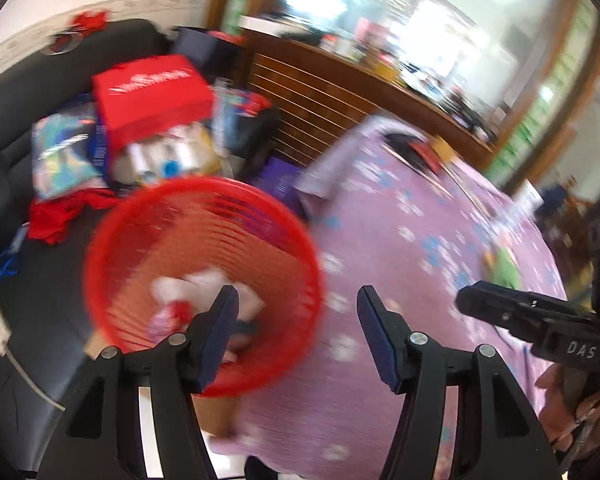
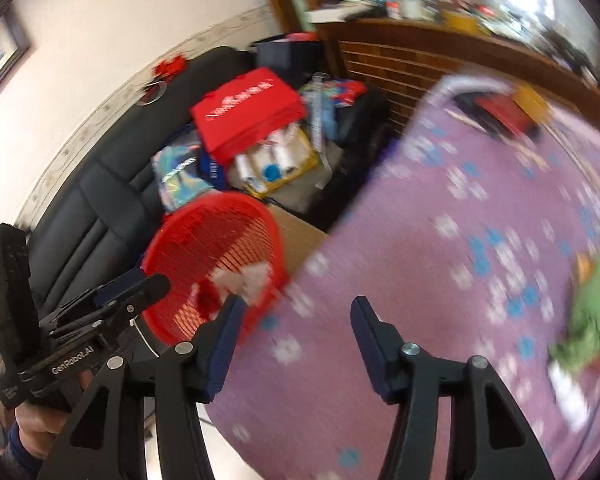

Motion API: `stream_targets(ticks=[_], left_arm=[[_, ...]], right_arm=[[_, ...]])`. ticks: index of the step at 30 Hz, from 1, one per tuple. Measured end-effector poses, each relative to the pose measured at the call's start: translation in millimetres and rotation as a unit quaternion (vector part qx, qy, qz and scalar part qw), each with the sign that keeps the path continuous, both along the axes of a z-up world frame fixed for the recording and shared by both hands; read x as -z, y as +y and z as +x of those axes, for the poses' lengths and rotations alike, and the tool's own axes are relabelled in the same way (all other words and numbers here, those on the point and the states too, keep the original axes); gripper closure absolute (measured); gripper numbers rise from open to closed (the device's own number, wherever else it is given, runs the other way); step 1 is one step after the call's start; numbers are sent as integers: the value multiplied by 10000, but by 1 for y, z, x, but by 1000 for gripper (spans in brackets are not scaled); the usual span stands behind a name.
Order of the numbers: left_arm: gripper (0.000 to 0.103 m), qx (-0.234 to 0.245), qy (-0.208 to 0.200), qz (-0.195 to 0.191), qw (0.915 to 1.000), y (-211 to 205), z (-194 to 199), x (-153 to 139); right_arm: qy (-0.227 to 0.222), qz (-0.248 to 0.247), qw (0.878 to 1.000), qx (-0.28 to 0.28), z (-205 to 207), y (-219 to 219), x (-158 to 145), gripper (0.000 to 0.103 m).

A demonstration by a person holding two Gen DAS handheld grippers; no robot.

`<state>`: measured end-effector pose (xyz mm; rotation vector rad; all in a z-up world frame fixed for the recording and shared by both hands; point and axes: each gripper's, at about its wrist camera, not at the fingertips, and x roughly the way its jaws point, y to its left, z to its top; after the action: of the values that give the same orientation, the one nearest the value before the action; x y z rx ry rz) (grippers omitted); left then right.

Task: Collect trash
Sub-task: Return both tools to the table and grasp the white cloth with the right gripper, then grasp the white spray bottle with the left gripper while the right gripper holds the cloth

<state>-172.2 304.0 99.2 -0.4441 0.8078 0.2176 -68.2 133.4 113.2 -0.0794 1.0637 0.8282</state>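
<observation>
Trash, pale crumpled paper [image 1: 208, 284] with a bit of red among it, lay in the bottom of the red mesh basket [image 1: 112, 248], which stood just beside the near-left edge of the worktop, probably so that scraps could be dropped straight off the cloth into it. A cardboard box [image 2: 300, 232] sat behind and under the basket, against the black sofa [image 1: 16, 120]. The purple flowered cloth [image 1: 400, 240] covered the worktop [image 2: 420, 260], and on its right side lay a green crumpled wrapper [image 2: 596, 312] with something white near it, blurred, which looked like the trash left to gather.

The left claw [image 1: 296, 312] hung over the edge where basket and cloth met, its fingers spread apart with nothing between them, the left finger above the basket's mouth. The right claw [image 2: 296, 320] was likewise released and empty, pointed along the worktop's near-left part, well apart from the green wrapper. Each claw showed at the edge of the other's view, held side by side at about the same height, tilted forward and down.

Farther off, the sofa carried a red box [image 2: 248, 108], white bottles in a yellow tray [image 2: 276, 160] and shiny packets. Both views were smeared, so finer detail could not be told.
</observation>
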Motion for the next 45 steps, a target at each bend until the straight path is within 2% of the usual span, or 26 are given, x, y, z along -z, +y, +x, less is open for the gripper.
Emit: stream_targets(ticks=[4, 7, 12, 14, 18, 21, 26, 30, 32, 33, 34, 35, 40, 45], left_arm=[[43, 787, 98, -35, 9968, -51, 25, 6], [43, 1285, 139, -24, 9916, -86, 41, 9], [43, 1808, 203, -18, 9833, -140, 61, 12], [43, 1918, 218, -11, 9812, -162, 69, 14], [43, 2008, 328, -100, 9790, -195, 79, 17], [43, 2046, 441, -11, 9779, -216, 85, 20], [43, 1877, 558, 6, 9806, -236, 90, 26], [43, 1763, 663, 13, 9821, -247, 94, 30], [43, 1745, 696, -12, 9822, -251, 98, 30], [43, 1741, 708, -32, 9822, -254, 101, 31], [43, 1742, 712, -79, 9821, -257, 105, 31], [43, 1746, 718, -129, 9819, -259, 108, 32], [43, 1736, 868, -725, 9783, -275, 134, 42], [43, 1339, 1271, -1364, 9733, -294, 171, 63]], right_arm=[[189, 4, 9975, 677, -4, -67, 13, 42], [297, 81, 9911, 1298, -3, -119, 15, 42], [363, 162, 9677, 2491, 17, -221, 12, 43], [452, 232, 9561, 2887, 34, -261, 13, 43], [632, 398, 9412, 3294, 70, -312, 18, 43], [730, 467, 9368, 3389, 99, -331, 27, 42], [1288, 843, 9271, 3418, 140, -336, 56, 40], [1567, 913, 9254, 3328, 160, -325, 76, 39], [1618, 937, 9288, 3201, 165, -320, 80, 59], [1568, 947, 9311, 3154, 165, -321, 79, 61], [1497, 956, 9347, 3079, 164, -321, 77, 70], [1389, 928, 9403, 2966, 160, -321, 72, 74], [812, 781, 9535, 2797, 129, -340, 44, 77], [347, 654, 9585, 2752, 87, -369, 16, 77]])
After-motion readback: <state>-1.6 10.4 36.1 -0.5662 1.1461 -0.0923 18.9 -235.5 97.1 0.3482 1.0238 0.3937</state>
